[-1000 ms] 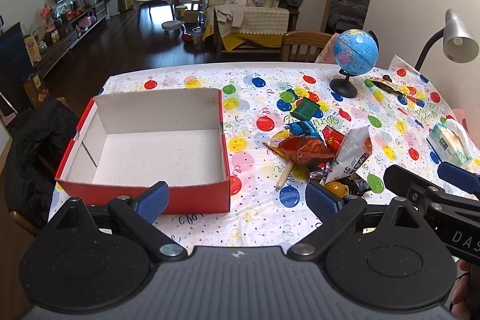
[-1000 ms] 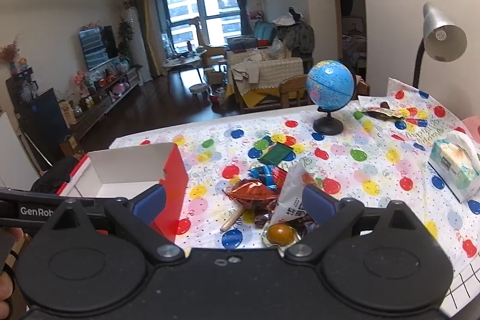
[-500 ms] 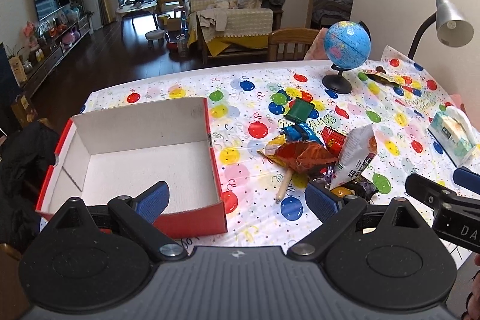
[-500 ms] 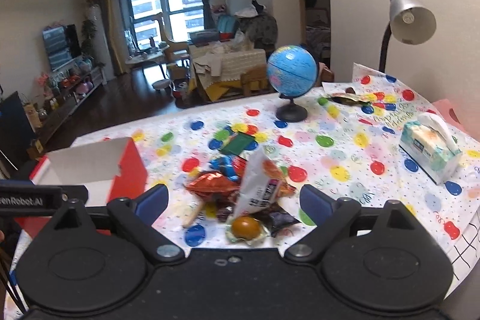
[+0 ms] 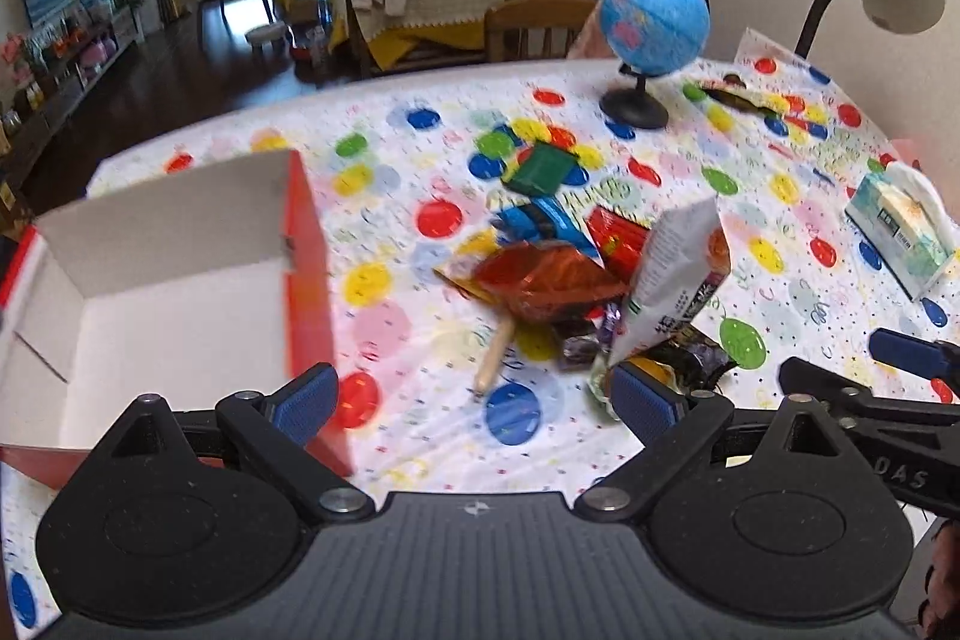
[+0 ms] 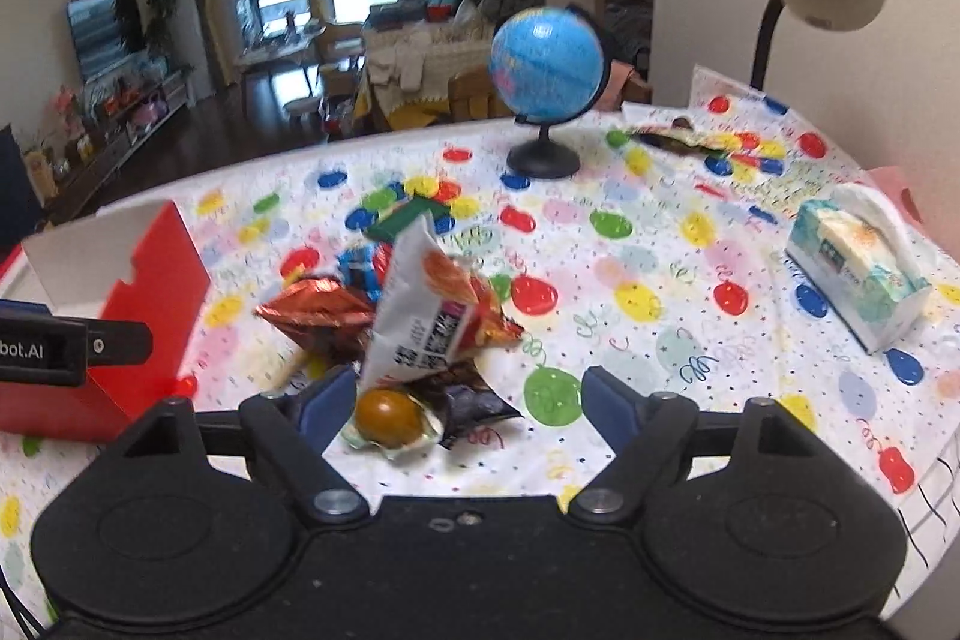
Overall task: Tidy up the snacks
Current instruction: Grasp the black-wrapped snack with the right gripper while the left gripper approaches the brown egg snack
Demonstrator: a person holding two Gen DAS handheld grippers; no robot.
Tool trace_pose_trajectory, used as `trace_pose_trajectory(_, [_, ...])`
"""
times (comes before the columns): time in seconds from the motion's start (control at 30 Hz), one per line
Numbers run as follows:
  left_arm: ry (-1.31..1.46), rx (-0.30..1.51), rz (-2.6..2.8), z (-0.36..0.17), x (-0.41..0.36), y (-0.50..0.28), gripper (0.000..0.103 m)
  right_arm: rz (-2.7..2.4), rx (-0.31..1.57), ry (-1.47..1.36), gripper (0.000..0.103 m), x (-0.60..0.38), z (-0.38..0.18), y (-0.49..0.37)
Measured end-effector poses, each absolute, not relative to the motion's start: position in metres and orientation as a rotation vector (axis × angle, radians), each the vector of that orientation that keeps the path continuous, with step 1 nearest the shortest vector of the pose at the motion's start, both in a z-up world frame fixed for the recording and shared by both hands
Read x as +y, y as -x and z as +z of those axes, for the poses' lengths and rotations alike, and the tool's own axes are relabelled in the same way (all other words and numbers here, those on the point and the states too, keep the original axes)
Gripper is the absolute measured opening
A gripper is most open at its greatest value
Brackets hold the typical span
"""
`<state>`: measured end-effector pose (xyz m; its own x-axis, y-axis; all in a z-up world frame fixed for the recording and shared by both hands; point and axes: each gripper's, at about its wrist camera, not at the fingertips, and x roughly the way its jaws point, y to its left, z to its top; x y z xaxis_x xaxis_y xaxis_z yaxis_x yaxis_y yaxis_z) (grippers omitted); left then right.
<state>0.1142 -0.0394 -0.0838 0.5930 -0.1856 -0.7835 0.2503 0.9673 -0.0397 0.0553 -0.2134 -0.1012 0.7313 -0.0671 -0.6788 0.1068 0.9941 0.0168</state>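
Start of task: my left gripper (image 5: 471,400) is spread and empty, my right gripper (image 6: 465,403), jaws just narrowing, brackets the snack pile (image 6: 414,322) unclamped; the box (image 5: 150,316) holds nothing.

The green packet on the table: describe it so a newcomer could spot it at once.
Start at the globe near the table's far edge, then come toward the snack pile. The green packet lies flat between the two, just behind the pile. It is the only dark green, flat rectangle; its neighbours are crinkly red, blue and white bags.
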Motion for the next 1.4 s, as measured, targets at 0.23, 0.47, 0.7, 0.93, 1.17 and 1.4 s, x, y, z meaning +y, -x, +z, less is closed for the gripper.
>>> trace_pose_trajectory(0.23, [-0.087,0.95,-0.263,-0.104,-0.072,-0.133,0.098,-0.021,0.808,-0.02,0.074,-0.234,-0.125,-0.08])
trace_pose_trajectory(0.47, [-0.087,0.912,-0.343,-0.098,-0.103,-0.153,0.098,0.042,0.85,-0.001,0.069,-0.245,-0.146,-0.101])
trace_pose_trajectory(0.7, [-0.135,0.925,-0.348,-0.109,-0.135,-0.176,0.097,0.11,0.892,0.013,0.066,-0.251,-0.162,-0.121])
trace_pose_trajectory(0.93, [-0.146,0.963,-0.408,-0.124,-0.155,-0.189,0.097,0.154,0.935,-0.008,0.061,-0.255,-0.176,-0.139])
trace_pose_trajectory(1.17, [-0.144,0.995,-0.394,-0.137,-0.162,-0.203,0.097,0.202,0.953,-0.024,0.052,-0.255,-0.185,-0.151])
trace_pose_trajectory(1.4, [-0.157,1.002,-0.411,-0.143,-0.168,-0.208,0.084,0.231,0.968,-0.054,0.047,-0.257,-0.189,-0.155])
